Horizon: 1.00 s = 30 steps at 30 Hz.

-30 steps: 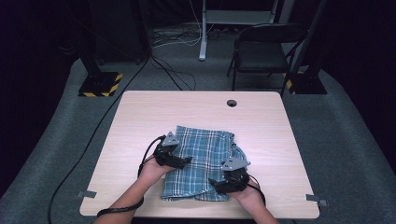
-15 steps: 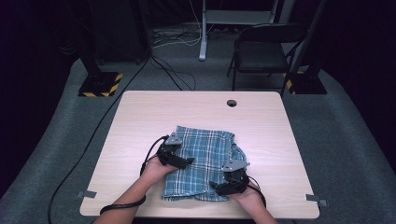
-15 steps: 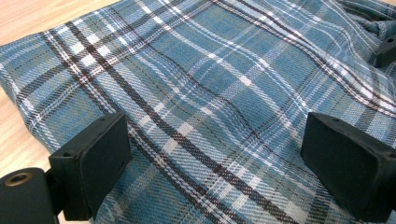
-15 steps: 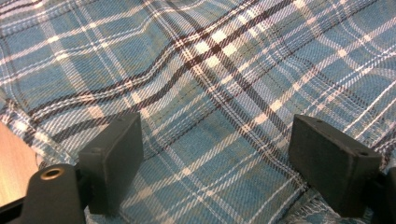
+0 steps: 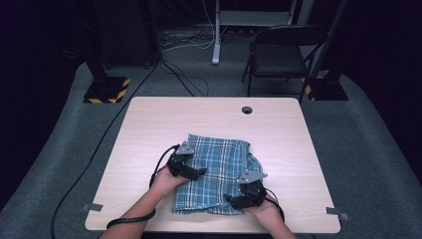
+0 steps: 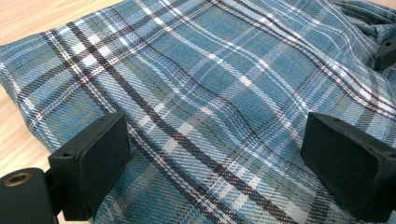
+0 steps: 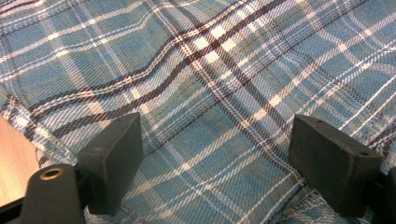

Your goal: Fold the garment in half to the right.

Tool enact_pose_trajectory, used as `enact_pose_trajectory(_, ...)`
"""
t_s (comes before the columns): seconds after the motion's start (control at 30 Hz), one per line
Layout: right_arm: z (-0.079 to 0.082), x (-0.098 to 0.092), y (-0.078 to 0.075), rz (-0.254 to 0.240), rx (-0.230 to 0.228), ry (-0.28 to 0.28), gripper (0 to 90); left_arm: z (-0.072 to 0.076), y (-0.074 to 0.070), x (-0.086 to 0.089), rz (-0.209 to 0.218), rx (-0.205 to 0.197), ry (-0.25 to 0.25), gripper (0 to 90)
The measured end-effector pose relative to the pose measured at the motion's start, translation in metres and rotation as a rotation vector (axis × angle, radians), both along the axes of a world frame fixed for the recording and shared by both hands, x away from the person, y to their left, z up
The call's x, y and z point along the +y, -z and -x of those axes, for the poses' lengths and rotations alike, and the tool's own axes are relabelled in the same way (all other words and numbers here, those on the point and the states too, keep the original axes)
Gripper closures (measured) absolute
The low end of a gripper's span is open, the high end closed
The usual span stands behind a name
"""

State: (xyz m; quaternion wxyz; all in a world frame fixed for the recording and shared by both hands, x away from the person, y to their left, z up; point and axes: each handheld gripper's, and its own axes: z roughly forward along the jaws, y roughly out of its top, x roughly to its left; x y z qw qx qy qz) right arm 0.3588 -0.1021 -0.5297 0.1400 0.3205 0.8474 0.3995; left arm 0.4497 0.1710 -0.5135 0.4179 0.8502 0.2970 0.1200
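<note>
A folded blue plaid cloth [image 5: 216,172] lies on the near half of the wooden table [image 5: 209,119]. My left gripper [image 5: 196,172] rests over the cloth's left side, jaws wide apart, pointing right across the fabric. In the left gripper view the plaid cloth [image 6: 224,93] spreads flat under my left gripper [image 6: 215,163], nothing pinched. My right gripper [image 5: 230,199] sits at the cloth's near right part, pointing left. In the right gripper view the cloth [image 7: 196,70] lies under my open right gripper [image 7: 215,163], with a frayed hem at the lower right.
A cable hole [image 5: 247,110] sits near the table's far edge. A folding chair [image 5: 283,55] stands beyond the table, with stand bases [image 5: 107,89] and cables on the floor. Tape tabs [image 5: 337,213] mark the near corners.
The left hand has edged slightly along the cloth's left side; the cloth and the right gripper look unchanged.
</note>
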Motion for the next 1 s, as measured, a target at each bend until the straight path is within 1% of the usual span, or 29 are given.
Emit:
enact_pose_trajectory(0.2, 0.001, 0.000, -0.003, 0.006, -0.002, 0.005, 16.9, 0.000, -0.001, 0.000, -0.001, 0.003, -0.001, 7.5)
enact_pose_trajectory(0.27, 0.002, -0.002, -0.009, -0.001, -0.025, 0.013, 17.6, 0.000, -0.002, 0.000, -0.010, 0.003, -0.002, 7.5)
enact_pose_trajectory(0.33, 0.003, -0.005, -0.017, -0.025, -0.057, 0.030, 17.4, 0.000, -0.004, -0.001, -0.022, -0.002, 0.000, 7.6)
enact_pose_trajectory(0.4, -0.001, -0.010, -0.024, -0.055, -0.071, 0.051, 17.0, 0.001, -0.008, -0.002, -0.043, -0.011, 0.004, 7.8)
enact_pose_trajectory(0.47, -0.008, -0.014, -0.031, -0.071, -0.053, 0.068, 16.4, 0.004, -0.013, -0.004, -0.064, -0.029, 0.013, 8.4)
enact_pose_trajectory(0.5, -0.011, -0.016, -0.033, -0.073, -0.049, 0.075, 16.5, 0.005, -0.016, -0.005, -0.071, -0.040, 0.019, 8.7)
enact_pose_trajectory(0.57, -0.016, -0.019, -0.036, -0.056, -0.063, 0.083, 16.6, 0.009, -0.019, -0.005, -0.073, -0.049, 0.028, 9.4)
enact_pose_trajectory(0.6, -0.019, -0.019, -0.036, -0.048, -0.066, 0.089, 16.5, 0.010, -0.019, -0.005, -0.071, -0.050, 0.033, 9.4)
enact_pose_trajectory(0.67, -0.026, -0.020, -0.035, -0.053, -0.058, 0.096, 16.5, 0.011, -0.019, -0.006, -0.070, -0.048, 0.038, 9.4)
enact_pose_trajectory(0.77, -0.035, -0.018, -0.029, -0.055, -0.039, 0.111, 16.3, 0.012, -0.019, -0.006, -0.066, -0.043, 0.040, 9.4)
enact_pose_trajectory(0.83, -0.038, -0.015, -0.023, -0.056, -0.025, 0.110, 16.2, 0.014, -0.020, -0.005, -0.063, -0.045, 0.043, 9.3)
enact_pose_trajectory(0.97, -0.040, -0.011, -0.015, -0.022, -0.012, 0.094, 15.9, 0.017, -0.024, -0.006, -0.046, -0.050, 0.050, 9.3)
enact_pose_trajectory(1.0, -0.041, -0.011, -0.014, -0.024, -0.010, 0.094, 15.9, 0.018, -0.025, -0.006, -0.044, -0.050, 0.052, 9.3)
